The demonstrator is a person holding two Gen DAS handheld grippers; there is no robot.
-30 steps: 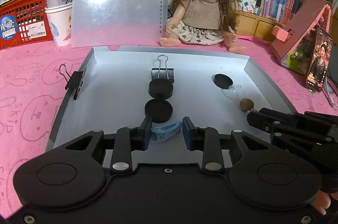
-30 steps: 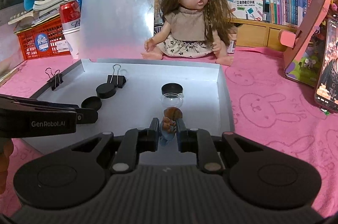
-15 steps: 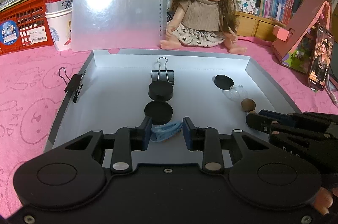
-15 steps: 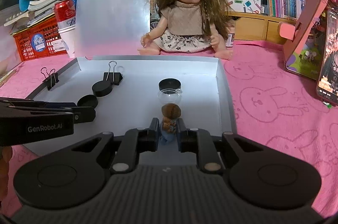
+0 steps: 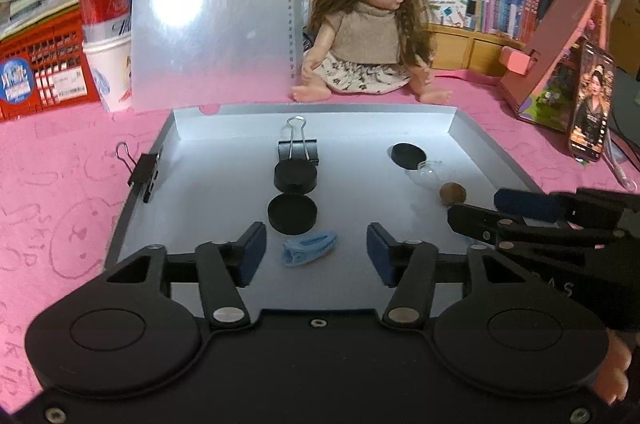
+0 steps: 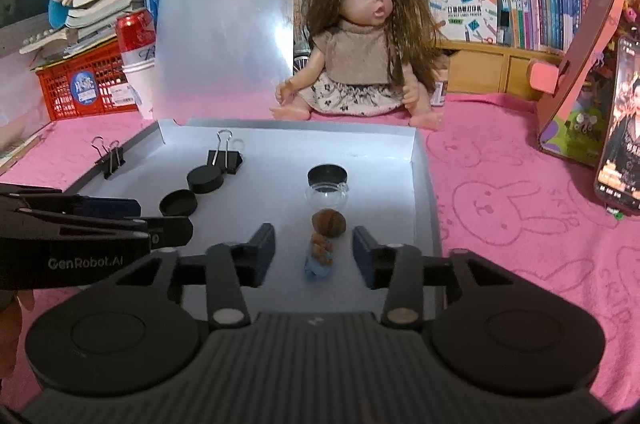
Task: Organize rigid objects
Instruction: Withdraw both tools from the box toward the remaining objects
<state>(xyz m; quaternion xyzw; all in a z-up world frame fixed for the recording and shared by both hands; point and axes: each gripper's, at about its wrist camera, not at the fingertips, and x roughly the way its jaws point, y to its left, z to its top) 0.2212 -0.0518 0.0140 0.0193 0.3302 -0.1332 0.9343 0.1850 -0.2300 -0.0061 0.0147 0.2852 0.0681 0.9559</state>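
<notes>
- Your grey tray (image 5: 486, 140) holds two black caps (image 5: 293, 214), a binder clip (image 5: 298, 148), a walnut (image 6: 329, 222).
- Left gripper (image 5: 316, 250) jaws opening around the blue clip (image 5: 309, 247), not touching.
- Right gripper (image 6: 314, 254) jaws opening; small figure (image 6: 320, 256) lies between, free.
- Left gripper's side reads "GenRobot.AI".

Ahead of the hand-held gripper (image 5: 316, 250):
- binder clips: two, one (image 5: 298, 148) in the tray (image 5: 492, 148), one (image 5: 142, 170) on its left rim
- black round caps: three (image 5: 295, 176) (image 5: 293, 213) (image 5: 408, 155)
- blue clip (image 5: 309, 247): one
- walnut (image 5: 453, 192): one
- clear glass bottle (image 5: 429, 173): one
- small figurine (image 6: 320, 256): one
</notes>
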